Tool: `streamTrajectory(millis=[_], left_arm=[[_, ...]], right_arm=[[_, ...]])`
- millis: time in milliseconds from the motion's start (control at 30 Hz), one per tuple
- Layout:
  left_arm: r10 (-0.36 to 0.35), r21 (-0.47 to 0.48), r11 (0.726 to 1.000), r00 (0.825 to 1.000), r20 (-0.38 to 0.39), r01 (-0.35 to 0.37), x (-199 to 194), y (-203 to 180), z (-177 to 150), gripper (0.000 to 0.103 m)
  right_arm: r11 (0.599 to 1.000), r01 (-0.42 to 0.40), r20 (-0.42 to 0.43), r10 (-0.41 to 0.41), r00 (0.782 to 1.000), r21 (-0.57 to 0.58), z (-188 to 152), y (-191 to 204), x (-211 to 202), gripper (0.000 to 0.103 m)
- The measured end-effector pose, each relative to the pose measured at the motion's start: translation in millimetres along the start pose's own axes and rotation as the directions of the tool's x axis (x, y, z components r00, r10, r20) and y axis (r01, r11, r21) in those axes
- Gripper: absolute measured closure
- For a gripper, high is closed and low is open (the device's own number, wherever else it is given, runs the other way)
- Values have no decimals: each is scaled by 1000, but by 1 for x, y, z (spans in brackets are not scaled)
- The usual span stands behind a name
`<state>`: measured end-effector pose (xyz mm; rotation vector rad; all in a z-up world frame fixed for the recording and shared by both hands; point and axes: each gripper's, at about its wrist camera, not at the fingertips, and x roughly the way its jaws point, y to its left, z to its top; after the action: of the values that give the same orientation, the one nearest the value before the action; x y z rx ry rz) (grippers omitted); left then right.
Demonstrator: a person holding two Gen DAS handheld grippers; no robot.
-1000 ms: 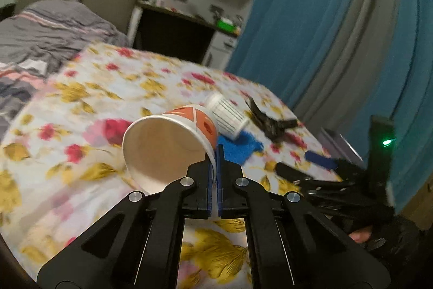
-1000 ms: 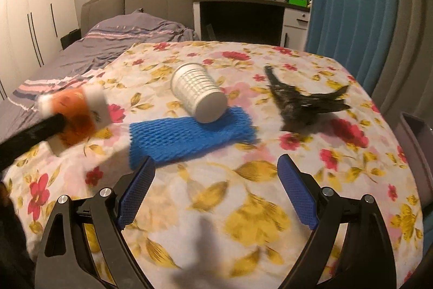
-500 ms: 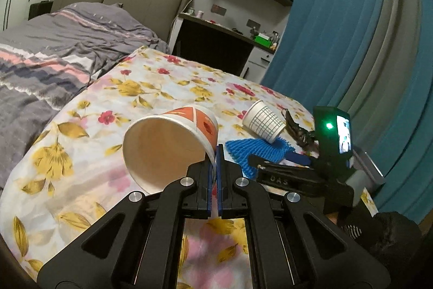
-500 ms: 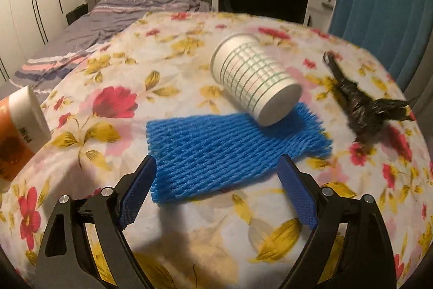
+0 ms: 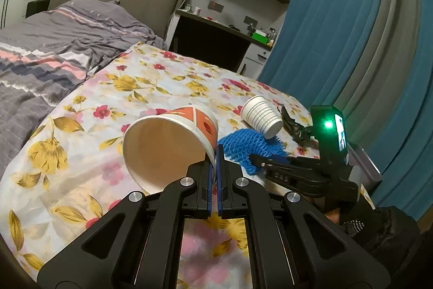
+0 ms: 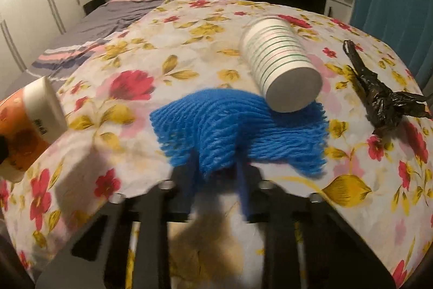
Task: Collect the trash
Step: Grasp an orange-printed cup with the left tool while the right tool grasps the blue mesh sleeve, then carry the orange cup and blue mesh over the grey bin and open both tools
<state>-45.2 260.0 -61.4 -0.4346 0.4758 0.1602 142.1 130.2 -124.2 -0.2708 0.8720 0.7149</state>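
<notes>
The left gripper (image 5: 216, 153) pinches the rim of a light, easily squashed orange paper cup (image 5: 170, 145) above the flowery bed, while the right gripper (image 6: 216, 172) looks nearly closed on the near edge of the soft blue foam net (image 6: 238, 129), a good place to grab.

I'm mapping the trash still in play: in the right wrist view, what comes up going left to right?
Orange paper cup → blue foam net → white striped cup → crumpled black plastic bag.
</notes>
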Motion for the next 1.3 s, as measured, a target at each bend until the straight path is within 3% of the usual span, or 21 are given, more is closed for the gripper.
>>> streamTrajectory(millis=[167,500,900,1300], left_arm=[[-3,8,1000,1000,-7,3,2,-3,-2,101],[-26,28,999,999,-22,27,9,-21,-5,101],[-56,75,995,998,-36,59,11,-56,-12,101],[-101,157,982,993,-59,109,15,-111,-17,101]], right_arm=[[1000,-17,16,17,1000,-12,-14,-2,-19,88],[999,-16,124,11,992,37,-43,-28,-82,89],[984,57,219,-94,971,171,-84,-71,-142,89],[966,94,273,-160,949,239,-109,-106,-176,89]])
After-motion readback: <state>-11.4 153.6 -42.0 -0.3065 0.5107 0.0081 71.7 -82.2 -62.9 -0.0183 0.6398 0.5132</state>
